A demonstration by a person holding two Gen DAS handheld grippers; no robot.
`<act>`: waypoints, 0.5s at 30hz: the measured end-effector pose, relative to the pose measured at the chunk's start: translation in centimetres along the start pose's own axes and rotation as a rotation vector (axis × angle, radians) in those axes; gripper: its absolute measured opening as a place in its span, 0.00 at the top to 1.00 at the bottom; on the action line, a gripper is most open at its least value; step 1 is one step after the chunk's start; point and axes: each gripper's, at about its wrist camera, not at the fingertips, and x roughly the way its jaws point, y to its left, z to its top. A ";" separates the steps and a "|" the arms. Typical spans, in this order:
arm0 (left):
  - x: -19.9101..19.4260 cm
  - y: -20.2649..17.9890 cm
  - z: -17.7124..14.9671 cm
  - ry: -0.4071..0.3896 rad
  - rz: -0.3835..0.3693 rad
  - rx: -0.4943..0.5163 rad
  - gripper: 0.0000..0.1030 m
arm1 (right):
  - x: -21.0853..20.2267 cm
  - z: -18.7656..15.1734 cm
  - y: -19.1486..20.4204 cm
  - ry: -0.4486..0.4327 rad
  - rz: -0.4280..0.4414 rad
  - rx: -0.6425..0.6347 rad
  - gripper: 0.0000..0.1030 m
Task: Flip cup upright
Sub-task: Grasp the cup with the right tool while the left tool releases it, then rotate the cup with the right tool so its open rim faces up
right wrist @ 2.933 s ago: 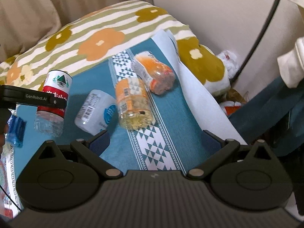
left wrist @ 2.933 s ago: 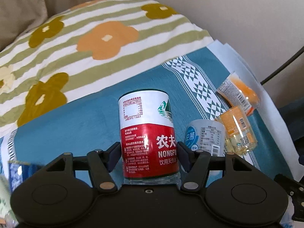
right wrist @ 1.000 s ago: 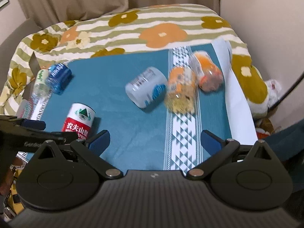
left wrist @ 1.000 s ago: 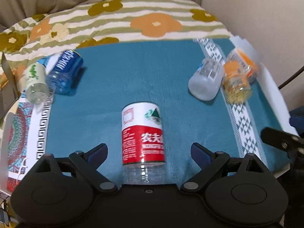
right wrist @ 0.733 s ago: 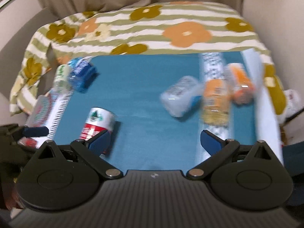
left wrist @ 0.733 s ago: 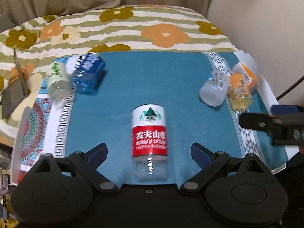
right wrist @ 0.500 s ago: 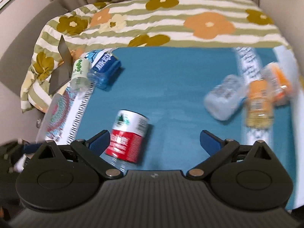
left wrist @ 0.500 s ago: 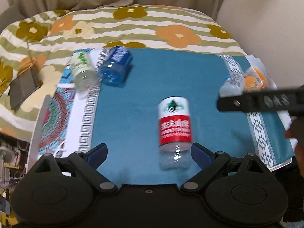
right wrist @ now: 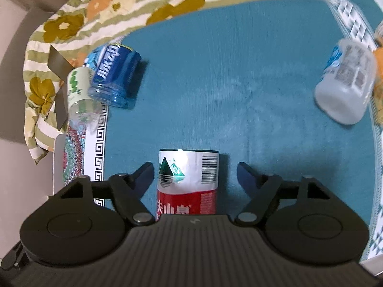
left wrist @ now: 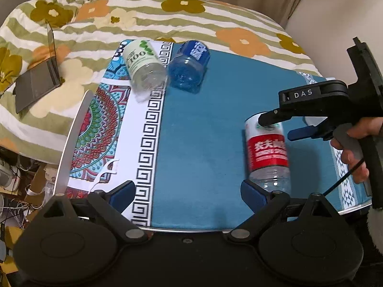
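The red-labelled cup (right wrist: 188, 181) stood on the table (left wrist: 203, 124), between the right tongs (right wrist: 195, 174), spread wide. They should close squarely mid-label. Left tongs (left wrist: 186, 192) gaped empty beside it.

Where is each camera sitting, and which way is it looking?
Left wrist: sits on the left tool, looking forward across the table; its open fingers show below, and the right tool and the hand holding it show at right.
Right wrist: sits on the right tool, looking steeply down at the red cup between its open fingers.
Both show the red cup, the blue cup and the green cup.
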 end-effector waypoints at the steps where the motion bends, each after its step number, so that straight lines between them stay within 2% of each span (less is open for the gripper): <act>1: 0.1 0.3 0.1 0.003 -0.001 -0.002 0.06 | 0.4 0.1 -0.1 0.013 0.002 0.009 0.19; 4: 0.4 1.0 0.1 0.009 -0.006 -0.008 0.06 | 1.3 0.2 -0.2 0.043 0.016 0.034 0.26; 15: 0.6 1.5 0.6 0.009 -0.023 -0.010 0.06 | 1.2 0.2 -0.4 0.034 0.031 0.039 0.28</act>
